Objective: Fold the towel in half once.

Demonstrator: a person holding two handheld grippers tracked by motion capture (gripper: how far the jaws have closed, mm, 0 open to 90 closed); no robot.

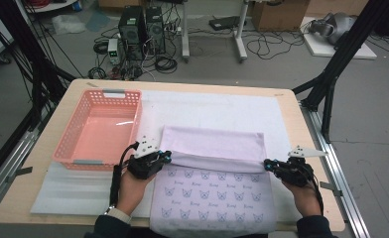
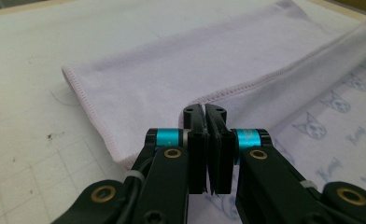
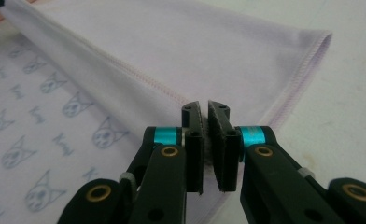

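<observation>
Towel [image 1: 212, 193], lilac with cat print, pinched on both side edges. My left gripper [image 1: 163, 157] has its jaws clamped tight on the hemmed edge; left gripper view shows cloth squeezed between the pads. My right gripper [image 1: 271, 164] likewise, closed on the opposite edge. Far half is folded over, plain side up, printed side nearer me. It lies on the white mat [image 1: 217, 106]; pink basket [image 1: 102, 126] sits just left.

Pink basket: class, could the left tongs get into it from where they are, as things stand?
Probably yes. The pink basket sits open-topped just beyond the left tongs, nothing between them, but those tongs are clamped on the towel, which would come along unless released.
</observation>
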